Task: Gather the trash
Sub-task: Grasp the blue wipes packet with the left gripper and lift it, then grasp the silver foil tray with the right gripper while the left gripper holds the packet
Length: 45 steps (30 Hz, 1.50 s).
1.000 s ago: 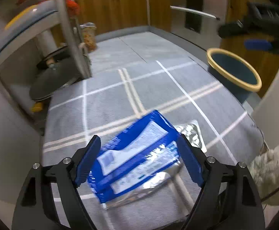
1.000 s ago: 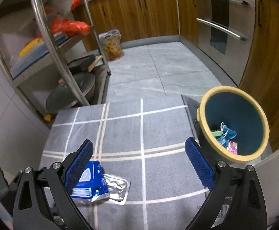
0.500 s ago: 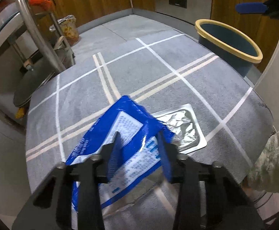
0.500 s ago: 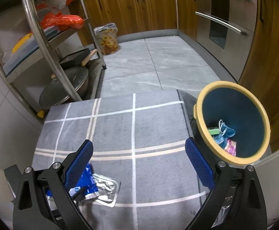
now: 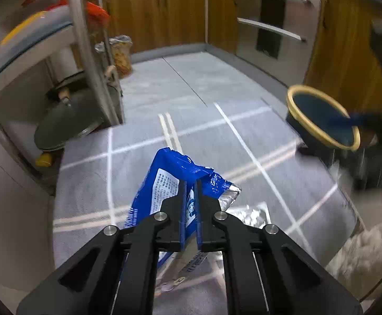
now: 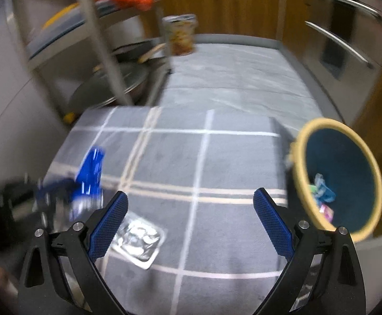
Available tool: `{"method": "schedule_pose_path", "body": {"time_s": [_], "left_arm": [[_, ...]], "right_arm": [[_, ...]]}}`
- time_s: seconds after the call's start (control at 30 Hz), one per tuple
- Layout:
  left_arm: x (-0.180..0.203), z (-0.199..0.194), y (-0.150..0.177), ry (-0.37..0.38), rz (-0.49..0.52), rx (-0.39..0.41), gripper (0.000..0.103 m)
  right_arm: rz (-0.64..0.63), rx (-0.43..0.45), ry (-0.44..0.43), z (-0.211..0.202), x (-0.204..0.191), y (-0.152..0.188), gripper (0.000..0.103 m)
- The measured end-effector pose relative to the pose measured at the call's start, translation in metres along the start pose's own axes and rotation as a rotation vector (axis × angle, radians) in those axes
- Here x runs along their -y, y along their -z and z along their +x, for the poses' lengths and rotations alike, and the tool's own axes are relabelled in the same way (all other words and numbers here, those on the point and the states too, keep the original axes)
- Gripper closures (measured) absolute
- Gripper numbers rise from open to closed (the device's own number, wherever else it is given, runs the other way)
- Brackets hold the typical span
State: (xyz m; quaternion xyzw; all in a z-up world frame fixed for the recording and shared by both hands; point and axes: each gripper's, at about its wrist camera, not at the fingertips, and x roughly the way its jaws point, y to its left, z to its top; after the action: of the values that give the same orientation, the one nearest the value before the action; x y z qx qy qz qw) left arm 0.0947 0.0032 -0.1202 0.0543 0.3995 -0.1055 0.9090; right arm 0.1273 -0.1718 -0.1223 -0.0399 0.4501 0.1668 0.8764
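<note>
Left gripper [image 5: 189,204] jaws just closed, now pinching blue wrapper [image 5: 164,181], lifted off grey mat [image 5: 212,136]. Right gripper [image 6: 191,210] jaws spread, empty. Foil tray [image 6: 138,239] left; bin [image 6: 338,178] presumably next.

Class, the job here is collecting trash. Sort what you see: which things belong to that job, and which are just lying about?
Part of the job:
- blue wrapper, pinched in the left gripper
- silver foil tray on the mat
- yellow-rimmed bin
- right gripper, open

Just lying about:
- metal rack
- pan lid
- grey checked mat
</note>
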Motion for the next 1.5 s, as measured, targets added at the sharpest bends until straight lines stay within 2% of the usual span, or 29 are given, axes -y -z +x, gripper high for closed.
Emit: {"method": "schedule_pose_path", "body": {"time_s": [0.2,0.37,0.7,0.87,0.93,1.0,1.13,1.2,1.23,1.27,1.33,1.4,1.5], "left_arm": [[-0.022,-0.008,-0.01,-0.011,-0.089,0.032,0.099],[-0.036,-0.012,-0.014,-0.005,-0.136,0.049,0.099],[-0.047,-0.01,-0.017,0.017,-0.189,0.052,0.099],[-0.049,-0.009,-0.018,0.017,-0.191,0.052,0.099],[-0.05,-0.009,-0.018,0.015,-0.19,0.05,0.099],[-0.053,-0.008,-0.018,0.017,-0.197,0.049,0.099],[-0.056,-0.005,-0.019,0.019,-0.209,0.044,0.099],[-0.056,-0.004,-0.02,0.018,-0.207,0.042,0.099],[-0.056,-0.004,-0.02,0.018,-0.208,0.042,0.099],[-0.056,-0.004,-0.02,0.018,-0.21,0.042,0.099],[-0.056,-0.003,-0.021,0.021,-0.215,0.041,0.099],[-0.055,-0.003,-0.021,0.022,-0.212,0.042,0.099],[-0.056,-0.004,-0.021,0.023,-0.21,0.046,0.099]], "right_arm": [[-0.196,-0.037,-0.061,0.018,-0.036,0.019,0.008],[-0.312,-0.092,-0.087,0.035,-0.056,0.042,0.009],[-0.503,-0.163,-0.11,0.067,-0.09,0.071,0.009],[-0.501,-0.187,-0.104,0.082,-0.091,0.071,0.012],[-0.496,-0.186,-0.117,0.083,-0.091,0.069,0.017],[-0.477,-0.177,-0.113,0.082,-0.088,0.063,0.027],[-0.441,-0.194,-0.138,0.082,-0.083,0.06,0.029],[-0.378,-0.208,-0.182,0.079,-0.076,0.054,0.034],[-0.346,-0.21,-0.217,0.078,-0.073,0.049,0.037],[-0.319,-0.214,-0.247,0.077,-0.071,0.044,0.046],[-0.27,-0.23,-0.273,0.076,-0.065,0.037,0.052],[-0.234,-0.216,-0.274,0.074,-0.058,0.03,0.059],[-0.205,-0.188,-0.271,0.071,-0.05,0.02,0.074]]}}
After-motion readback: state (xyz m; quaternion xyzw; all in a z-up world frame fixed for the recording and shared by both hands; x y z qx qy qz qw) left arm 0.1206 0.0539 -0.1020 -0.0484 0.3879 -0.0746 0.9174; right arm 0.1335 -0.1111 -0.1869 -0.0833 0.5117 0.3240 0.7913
